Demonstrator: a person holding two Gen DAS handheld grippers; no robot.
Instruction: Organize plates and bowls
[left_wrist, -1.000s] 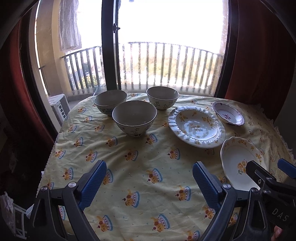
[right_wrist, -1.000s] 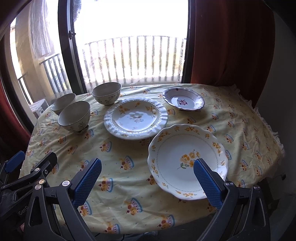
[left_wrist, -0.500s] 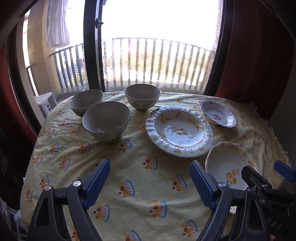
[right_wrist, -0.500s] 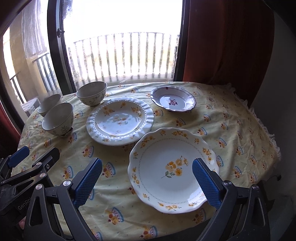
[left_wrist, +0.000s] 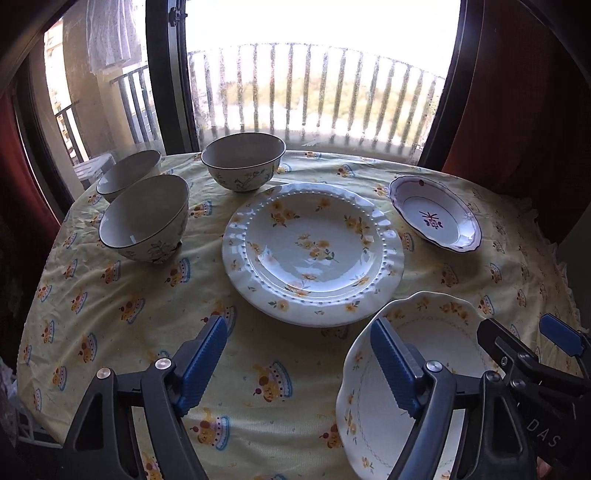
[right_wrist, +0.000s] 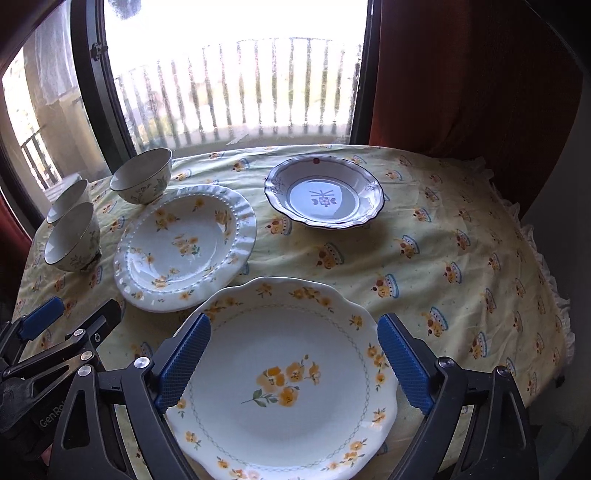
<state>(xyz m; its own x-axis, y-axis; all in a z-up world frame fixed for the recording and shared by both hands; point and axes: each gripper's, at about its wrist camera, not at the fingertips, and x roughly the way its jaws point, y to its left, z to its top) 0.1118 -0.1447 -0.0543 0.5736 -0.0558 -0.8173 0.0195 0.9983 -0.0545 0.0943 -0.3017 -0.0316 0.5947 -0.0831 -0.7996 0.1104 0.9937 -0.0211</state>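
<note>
six dishes stand on the round table (right_wrist: 461, 236) with its yellow patterned cloth: three bowls at the far left, a beaded-rim plate (left_wrist: 312, 251) at the centre, a purple-rimmed dish (left_wrist: 436, 214) at the far right, and a scalloped yellow-flower plate (right_wrist: 288, 373) at the near edge. the nearest bowl (left_wrist: 146, 218) and the left rear bowl (left_wrist: 127, 173) sit just beside each other, and the third bowl (left_wrist: 243, 160) stands behind the beaded-rim plate's far left rim. compared with one second ago, both cameras are closer to the table and lower, so every dish appears larger and nearer the frame centre. the left gripper (left_wrist: 299, 365) has its jaws apart; they have just been closing somewhat, with only bare cloth between them, and its right finger (left_wrist: 393, 373) now overlaps the left rim of the scalloped plate in view, where earlier that plate lay well to its right. the right gripper (right_wrist: 293, 362) also has its jaws apart and has just been narrowing slightly; the scalloped plate now lies in view between its blue pads (right_wrist: 183, 363), whereas a second ago only the plate's right part reached the right pad. whether either pad touches the plate cannot be told. each gripper appears at the edge of the other's view. no dish has shifted on the cloth. all dishes stand upright and separate, none stacked.
</note>
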